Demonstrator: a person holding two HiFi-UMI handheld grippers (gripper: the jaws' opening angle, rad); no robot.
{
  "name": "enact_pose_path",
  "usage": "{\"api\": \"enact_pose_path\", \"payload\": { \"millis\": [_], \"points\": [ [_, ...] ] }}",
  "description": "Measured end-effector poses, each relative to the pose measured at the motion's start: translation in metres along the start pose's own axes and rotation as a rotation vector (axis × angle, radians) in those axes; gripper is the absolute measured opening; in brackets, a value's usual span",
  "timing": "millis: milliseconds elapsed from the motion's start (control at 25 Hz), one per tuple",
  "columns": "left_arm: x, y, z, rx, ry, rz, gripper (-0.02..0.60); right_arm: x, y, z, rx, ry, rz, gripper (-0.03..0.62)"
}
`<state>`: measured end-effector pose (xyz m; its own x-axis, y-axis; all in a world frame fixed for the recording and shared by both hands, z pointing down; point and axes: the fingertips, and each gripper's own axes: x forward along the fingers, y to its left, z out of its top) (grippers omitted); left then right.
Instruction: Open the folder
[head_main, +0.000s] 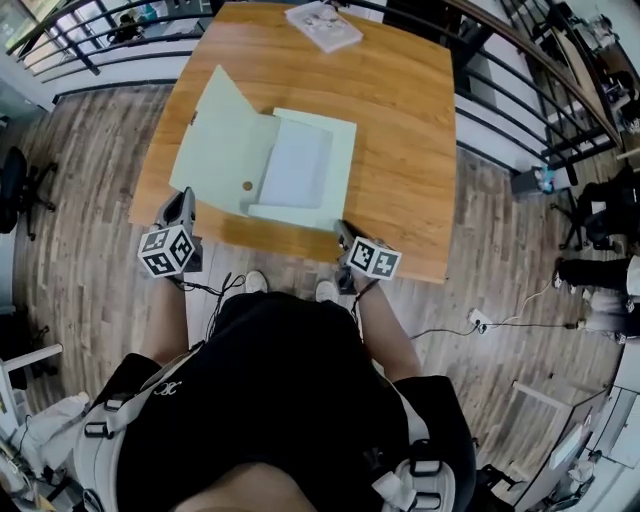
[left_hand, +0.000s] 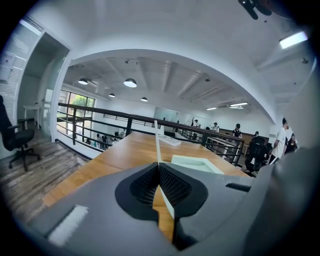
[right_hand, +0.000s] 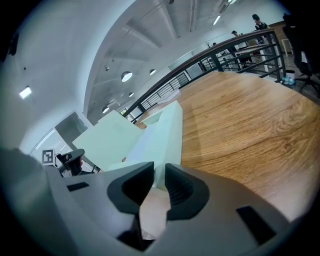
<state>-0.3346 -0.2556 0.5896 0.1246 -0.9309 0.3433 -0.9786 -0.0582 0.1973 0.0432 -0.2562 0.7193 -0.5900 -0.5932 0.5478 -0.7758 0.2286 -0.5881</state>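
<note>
A pale green box folder (head_main: 300, 165) lies on the wooden table (head_main: 410, 150) with its cover (head_main: 225, 140) swung out to the left and raised off the tabletop. My left gripper (head_main: 184, 200) is shut on the cover's near left corner. In the left gripper view the cover (left_hand: 156, 140) shows edge-on, rising from between the closed jaws of the left gripper (left_hand: 158, 165). My right gripper (head_main: 343, 230) pinches the folder's near right corner. In the right gripper view the right gripper (right_hand: 160, 172) has the folder's thick base (right_hand: 165, 130) between its pads.
A printed booklet (head_main: 323, 25) lies at the table's far end. A black railing (head_main: 520, 95) runs along the right and far sides. An office chair (head_main: 20, 190) stands on the wood floor to the left. Cables (head_main: 500, 322) trail across the floor at right.
</note>
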Motion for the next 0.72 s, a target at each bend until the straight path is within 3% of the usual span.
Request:
{"api": "enact_pose_path", "payload": {
  "millis": [120,320,720],
  "points": [
    [0.001,0.027,-0.013,-0.024,0.043,0.054,0.006,-0.001,0.002,-0.001,0.003,-0.009,-0.015,0.075],
    [0.008,0.077,-0.057,-0.181,0.186,0.190,0.008,0.000,0.001,-0.002,0.021,-0.028,-0.036,0.075],
    [0.026,0.119,-0.102,-0.178,0.367,0.371,0.040,-0.004,0.000,-0.001,0.038,-0.047,-0.070,0.075]
  ]
}}
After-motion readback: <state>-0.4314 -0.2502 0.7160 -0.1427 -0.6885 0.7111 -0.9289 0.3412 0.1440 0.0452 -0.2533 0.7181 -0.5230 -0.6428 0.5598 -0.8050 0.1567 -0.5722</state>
